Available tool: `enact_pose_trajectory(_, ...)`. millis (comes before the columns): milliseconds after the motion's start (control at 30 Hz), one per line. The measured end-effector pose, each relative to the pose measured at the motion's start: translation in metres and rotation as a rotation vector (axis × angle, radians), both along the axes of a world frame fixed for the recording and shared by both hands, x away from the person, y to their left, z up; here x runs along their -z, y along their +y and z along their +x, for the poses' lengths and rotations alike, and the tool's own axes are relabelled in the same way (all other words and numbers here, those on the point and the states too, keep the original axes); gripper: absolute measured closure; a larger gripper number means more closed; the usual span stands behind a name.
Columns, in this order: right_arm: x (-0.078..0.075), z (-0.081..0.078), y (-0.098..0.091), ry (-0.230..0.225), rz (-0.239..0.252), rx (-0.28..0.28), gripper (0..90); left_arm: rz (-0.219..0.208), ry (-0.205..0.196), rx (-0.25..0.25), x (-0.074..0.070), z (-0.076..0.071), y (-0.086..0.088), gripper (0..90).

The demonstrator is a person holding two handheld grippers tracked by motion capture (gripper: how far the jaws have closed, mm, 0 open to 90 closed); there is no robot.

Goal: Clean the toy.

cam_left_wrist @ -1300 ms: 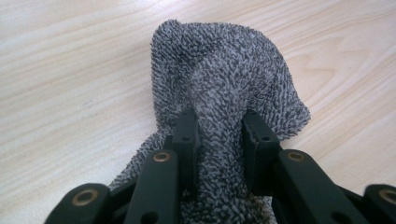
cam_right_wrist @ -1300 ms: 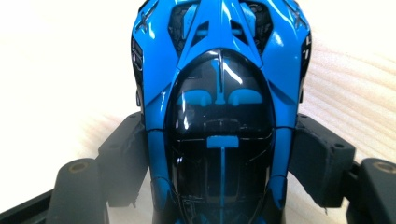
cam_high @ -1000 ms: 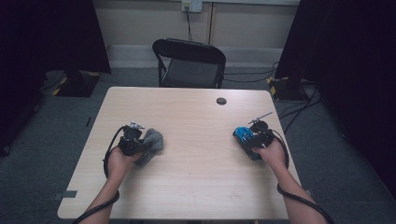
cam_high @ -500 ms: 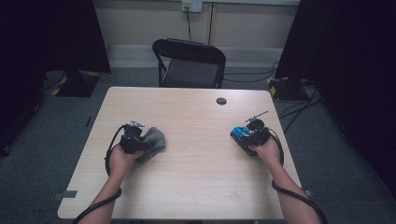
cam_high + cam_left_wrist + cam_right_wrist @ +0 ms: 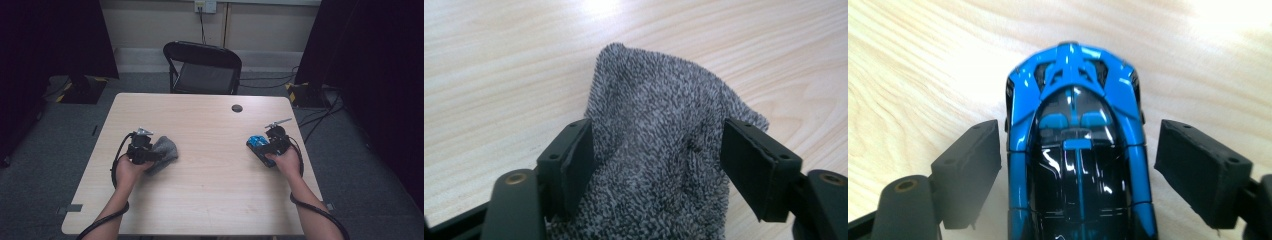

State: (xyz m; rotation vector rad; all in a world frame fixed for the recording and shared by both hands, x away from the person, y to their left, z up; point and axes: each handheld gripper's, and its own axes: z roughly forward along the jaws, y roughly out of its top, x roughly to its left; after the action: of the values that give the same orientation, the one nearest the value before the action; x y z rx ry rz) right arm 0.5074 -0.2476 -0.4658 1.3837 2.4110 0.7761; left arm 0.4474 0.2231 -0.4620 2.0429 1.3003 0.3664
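A pale wooden tabletop [image 5: 210, 150] stood in a dim room with a black folding chair [image 5: 204, 67] behind it and dark curtains to either side. Near its left edge, the left tool [image 5: 656, 160] sat low over a grey terry cloth [image 5: 659, 165] lying bunched on the wood. Its jaws had just been opening and now stood spread, the left pad against the pile and the right one barely clear of it, so the cloth seemed set down rather than held. Well apart, near the right edge, the right tool [image 5: 1075, 170] straddled a blue and black toy car [image 5: 1075, 150] resting on the wood. Its jaws had likewise just been opening; a narrow gap showed on the left flank and a wider one on the right, so nothing was pinched. Each hand probably kept its tool low and level so that the thing would come to rest flat without rolling or dragging.
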Motion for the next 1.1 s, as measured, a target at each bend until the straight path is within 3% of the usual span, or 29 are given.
enact_pose_trajectory(300,-0.013,-0.008,0.0,-0.027,0.054,0.004,13.9,-0.013,-0.023,0.019,-0.011,-0.007,-0.004,25.7)
enact_pose_trajectory(433,-0.021,-0.016,0.004,-0.047,0.067,-0.021,13.0,-0.034,-0.018,0.01,-0.015,-0.009,-0.006,21.5)
enact_pose_trajectory(600,-0.027,-0.025,0.009,-0.068,0.088,-0.045,5.6,-0.03,-0.044,0.03,-0.023,-0.013,-0.011,19.5)
enact_pose_trajectory(667,-0.029,-0.028,0.012,-0.08,0.081,-0.062,4.0,-0.052,-0.064,0.021,-0.026,-0.015,-0.015,18.5)
enact_pose_trajectory(867,-0.032,-0.038,0.022,-0.121,0.085,-0.11,3.4,-0.049,-0.053,0.062,-0.032,-0.019,-0.023,17.2)
enact_pose_trajectory(1100,-0.035,-0.048,0.03,-0.13,0.088,-0.151,3.5,-0.06,-0.048,0.094,-0.033,-0.025,-0.032,15.9)
